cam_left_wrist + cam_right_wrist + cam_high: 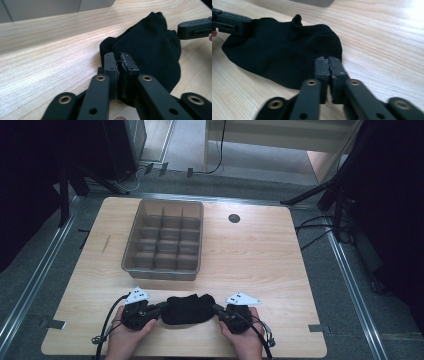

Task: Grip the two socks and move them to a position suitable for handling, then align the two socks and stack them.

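Left gripper (161,308) and right gripper (218,309) at opposite ends of black sock (188,309), near table (260,260) edge | left (121,65) clamps sock (150,52) edge | right (328,68) clenched at sock (284,57) edge; thin hold may slip when pulled.

A grey plastic organiser bin (163,240) divided into twelve compartments stands on the far left part of the light wooden table (250,255), which has a round dark grommet (234,218).
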